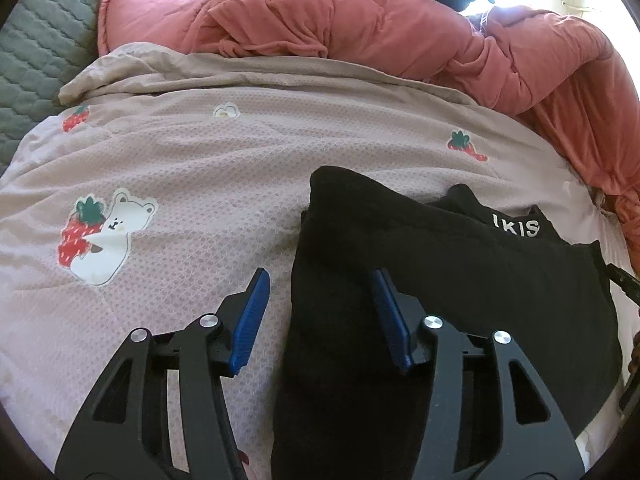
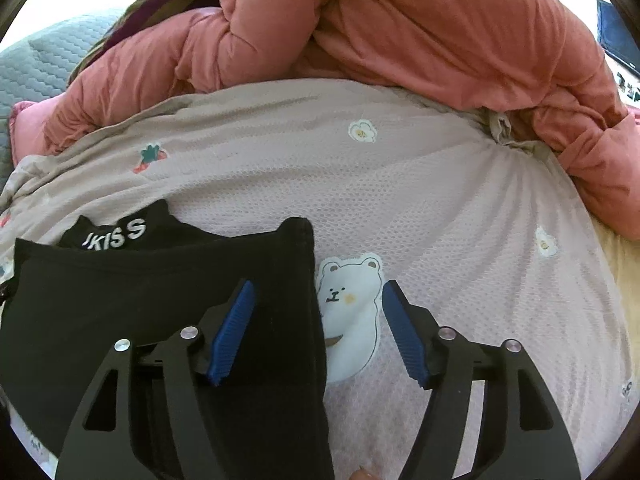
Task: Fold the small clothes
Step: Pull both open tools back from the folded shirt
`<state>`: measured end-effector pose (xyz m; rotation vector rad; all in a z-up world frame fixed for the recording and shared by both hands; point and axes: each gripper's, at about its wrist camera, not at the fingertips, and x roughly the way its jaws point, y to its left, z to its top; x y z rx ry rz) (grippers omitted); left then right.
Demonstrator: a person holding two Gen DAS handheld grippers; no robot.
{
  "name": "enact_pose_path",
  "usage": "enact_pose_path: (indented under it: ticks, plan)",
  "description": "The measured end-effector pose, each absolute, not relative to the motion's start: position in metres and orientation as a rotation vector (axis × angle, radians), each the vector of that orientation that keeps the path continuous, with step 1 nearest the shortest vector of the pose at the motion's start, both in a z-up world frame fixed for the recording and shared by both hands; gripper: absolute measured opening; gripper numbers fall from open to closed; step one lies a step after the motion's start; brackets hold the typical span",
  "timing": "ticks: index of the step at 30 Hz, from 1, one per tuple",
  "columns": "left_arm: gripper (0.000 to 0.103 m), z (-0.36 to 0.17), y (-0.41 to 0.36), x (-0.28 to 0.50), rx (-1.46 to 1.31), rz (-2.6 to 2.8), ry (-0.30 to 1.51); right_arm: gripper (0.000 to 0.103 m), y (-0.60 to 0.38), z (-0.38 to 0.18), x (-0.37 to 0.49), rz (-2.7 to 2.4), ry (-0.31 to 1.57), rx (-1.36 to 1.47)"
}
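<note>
A black garment with white lettering lies folded on a pink quilt printed with bears and strawberries. In the left wrist view my left gripper stands open over the garment's left edge, and its blue pads touch nothing. In the right wrist view the same black garment fills the lower left. My right gripper is open astride the garment's right edge, one blue pad above the cloth and the other above the quilt.
A bulky salmon-red duvet is heaped along the far side of the quilt and down its right side. A grey quilted mattress cover shows at the far left. A striped cloth lies behind the duvet.
</note>
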<state>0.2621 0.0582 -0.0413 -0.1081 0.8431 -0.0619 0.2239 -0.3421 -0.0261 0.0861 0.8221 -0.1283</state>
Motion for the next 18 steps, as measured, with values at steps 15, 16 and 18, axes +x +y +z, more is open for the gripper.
enact_pose_path:
  ticks: [15,16,18]
  plan:
    - [0.062,-0.001,0.042,0.219,-0.074,-0.104,0.776,0.079,-0.266,0.000,0.162,0.105,0.786,-0.010]
    - [0.062,0.001,0.039,0.215,-0.071,-0.118,0.778,0.079,-0.262,-0.001,0.158,0.114,0.790,-0.018]
    - [0.062,0.001,0.032,0.211,-0.060,-0.137,0.781,0.079,-0.258,-0.002,0.153,0.126,0.794,-0.028]
